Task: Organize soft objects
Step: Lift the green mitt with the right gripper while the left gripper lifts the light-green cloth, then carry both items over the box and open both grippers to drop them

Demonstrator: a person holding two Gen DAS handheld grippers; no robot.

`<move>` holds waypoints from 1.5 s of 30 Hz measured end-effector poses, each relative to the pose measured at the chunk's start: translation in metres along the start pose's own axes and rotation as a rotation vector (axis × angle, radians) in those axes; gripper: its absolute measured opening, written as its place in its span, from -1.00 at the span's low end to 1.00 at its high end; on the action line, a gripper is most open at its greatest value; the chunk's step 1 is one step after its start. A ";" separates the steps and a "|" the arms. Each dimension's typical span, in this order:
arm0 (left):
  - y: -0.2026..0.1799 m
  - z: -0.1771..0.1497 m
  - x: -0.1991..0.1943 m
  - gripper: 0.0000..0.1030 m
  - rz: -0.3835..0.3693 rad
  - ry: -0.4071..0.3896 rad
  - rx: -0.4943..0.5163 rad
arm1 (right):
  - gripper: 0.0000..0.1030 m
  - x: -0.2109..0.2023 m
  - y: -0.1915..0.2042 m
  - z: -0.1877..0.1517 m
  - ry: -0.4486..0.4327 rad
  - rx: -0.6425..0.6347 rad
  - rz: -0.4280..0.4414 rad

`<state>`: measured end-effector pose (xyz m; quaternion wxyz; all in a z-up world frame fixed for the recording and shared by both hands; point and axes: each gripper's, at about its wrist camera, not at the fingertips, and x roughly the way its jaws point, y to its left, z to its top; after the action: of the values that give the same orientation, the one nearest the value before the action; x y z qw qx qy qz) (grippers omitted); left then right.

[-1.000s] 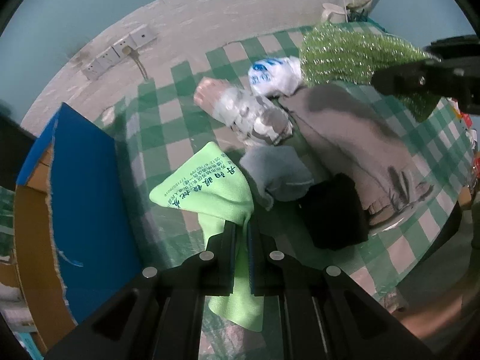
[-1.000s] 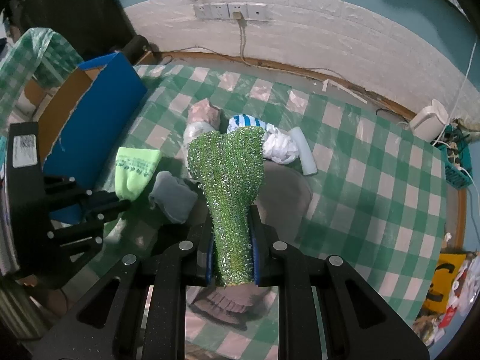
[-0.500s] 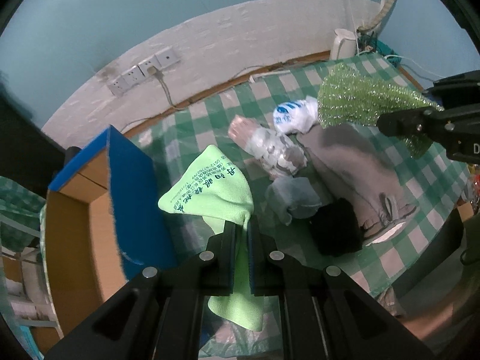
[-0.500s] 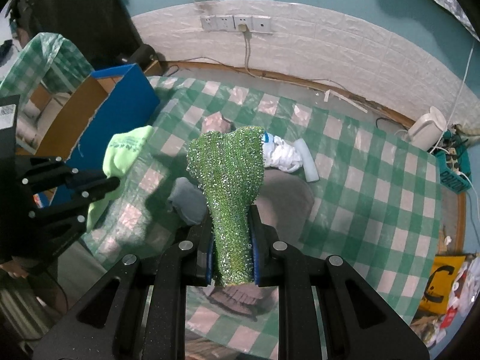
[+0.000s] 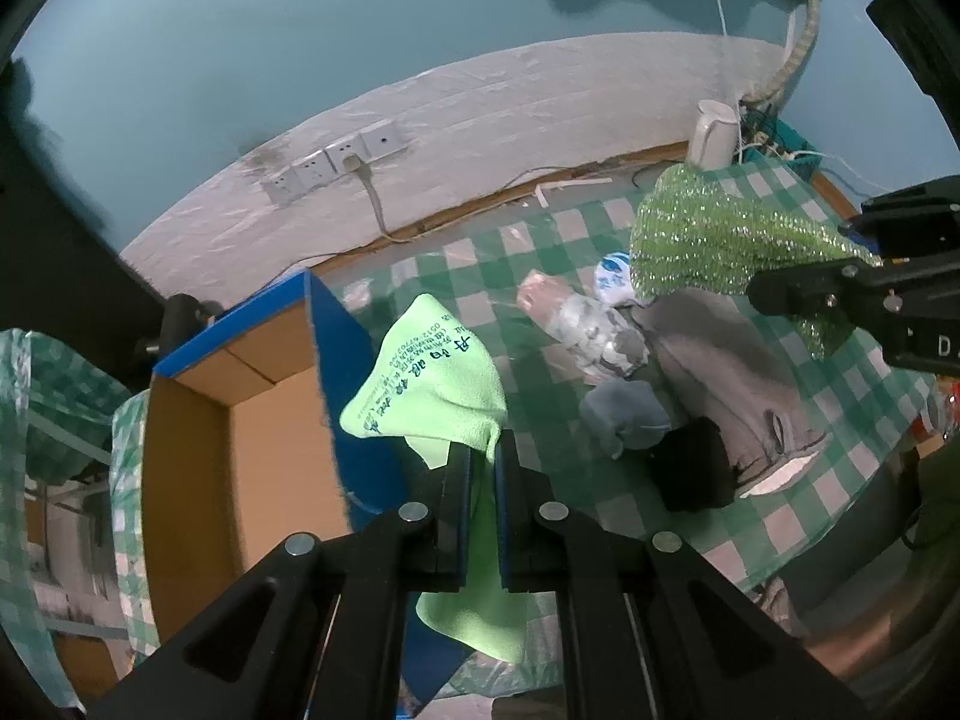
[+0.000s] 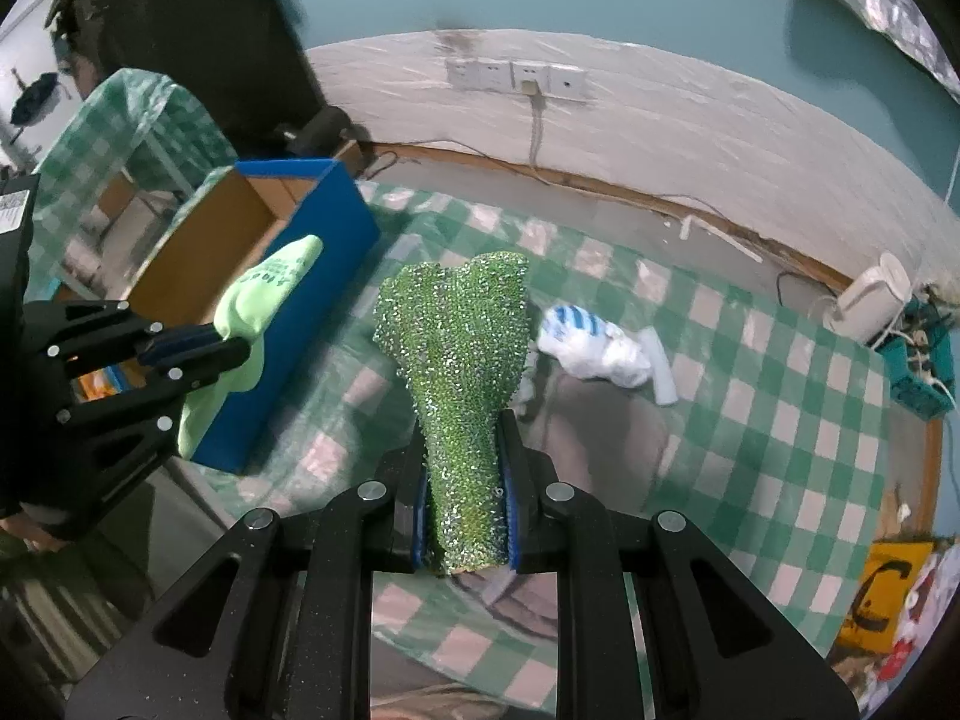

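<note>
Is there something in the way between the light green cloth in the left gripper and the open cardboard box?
Nothing visible blocks it. The left gripper holds the light green cloth in the air beside the blue-sided cardboard box. The box's top is open, and only its blue wall lies between them.

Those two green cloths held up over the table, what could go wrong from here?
The light green cloth is pinched only at a fold by the left gripper, so it might slip out short of the cardboard box. The sparkly green cloth in the right gripper hangs over the pile and could snag the grey garment.
</note>
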<state>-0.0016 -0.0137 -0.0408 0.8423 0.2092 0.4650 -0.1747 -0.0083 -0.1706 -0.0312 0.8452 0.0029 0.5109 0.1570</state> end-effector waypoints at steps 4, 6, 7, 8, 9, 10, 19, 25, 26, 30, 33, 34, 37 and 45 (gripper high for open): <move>0.014 -0.003 -0.006 -0.87 0.018 -0.008 -0.031 | -0.67 0.001 0.015 0.009 -0.004 -0.028 0.015; 0.021 -0.005 -0.009 -0.87 0.023 -0.011 -0.043 | -0.67 0.001 0.022 0.013 -0.007 -0.040 0.024; 0.024 -0.006 -0.011 -0.87 0.028 -0.014 -0.047 | -0.67 0.002 0.027 0.015 -0.007 -0.048 0.028; 0.026 -0.007 -0.012 -0.87 0.033 -0.015 -0.049 | -0.67 0.003 0.031 0.017 -0.007 -0.056 0.031; 0.028 -0.007 -0.012 -0.87 0.039 -0.016 -0.055 | -0.67 0.003 0.034 0.019 -0.007 -0.063 0.034; 0.033 -0.009 -0.013 -0.87 0.044 -0.015 -0.063 | -0.67 0.004 0.039 0.022 -0.007 -0.071 0.037; 0.069 -0.029 -0.012 -0.87 0.071 -0.010 -0.136 | -0.67 0.015 0.082 0.045 -0.003 -0.142 0.070; 0.099 -0.042 -0.008 -0.87 0.092 0.002 -0.215 | -0.67 0.027 0.112 0.058 0.004 -0.185 0.089; 0.103 -0.044 -0.008 -0.87 0.091 0.002 -0.222 | -0.67 0.028 0.114 0.059 0.006 -0.190 0.091; 0.119 -0.052 -0.006 -0.87 0.096 0.010 -0.258 | -0.67 0.037 0.133 0.065 0.019 -0.215 0.102; 0.129 -0.057 0.000 -0.87 0.105 0.025 -0.281 | -0.67 0.047 0.146 0.068 0.036 -0.236 0.109; 0.132 -0.059 0.001 -0.87 0.107 0.029 -0.290 | -0.67 0.051 0.152 0.069 0.044 -0.245 0.112; 0.140 -0.064 0.004 -0.87 0.114 0.039 -0.306 | -0.67 0.060 0.166 0.072 0.062 -0.263 0.122; 0.160 -0.077 0.021 -0.87 0.145 0.092 -0.354 | -0.67 0.088 0.198 0.080 0.109 -0.306 0.130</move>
<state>0.0326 0.1596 -0.0658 0.8542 0.0987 0.5101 -0.0192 0.0467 0.0533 -0.0363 0.7949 -0.1014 0.5247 0.2873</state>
